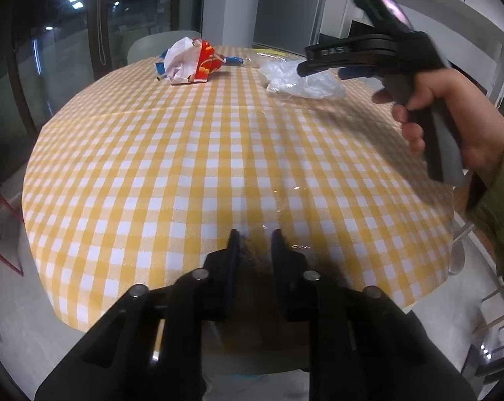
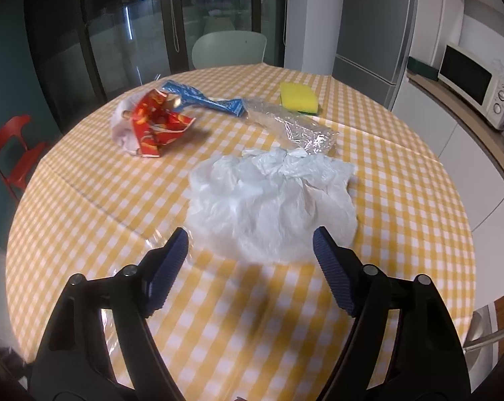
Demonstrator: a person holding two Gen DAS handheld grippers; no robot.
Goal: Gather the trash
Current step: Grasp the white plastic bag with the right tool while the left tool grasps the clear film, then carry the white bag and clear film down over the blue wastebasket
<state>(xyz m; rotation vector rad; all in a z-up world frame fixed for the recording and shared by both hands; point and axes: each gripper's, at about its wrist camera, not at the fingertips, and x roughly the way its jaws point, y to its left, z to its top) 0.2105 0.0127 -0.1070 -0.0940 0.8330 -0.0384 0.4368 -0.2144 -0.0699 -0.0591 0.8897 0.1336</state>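
Note:
A crumpled white plastic bag (image 2: 272,200) lies on the yellow-checked round table (image 2: 85,207). My right gripper (image 2: 250,234) is open wide, its blue pads level with the bag's near edge and not touching it. Behind it lie a clear wrapper (image 2: 292,123), a red wrapper (image 2: 155,123) over white paper, and a blue wrapper (image 2: 202,100). In the left wrist view a hand (image 1: 452,117) holds the right gripper (image 1: 302,65) over the white bag (image 1: 305,83). My left gripper (image 1: 255,234) hovers low over the table's near part with a narrow gap and nothing visible between its fingers.
A yellow sponge (image 2: 298,98) sits at the table's far side. A pale chair (image 2: 228,48) stands behind the table and a red chair (image 2: 14,147) to the left. A microwave (image 2: 476,87) rests on a counter at right. Dark windows line the back.

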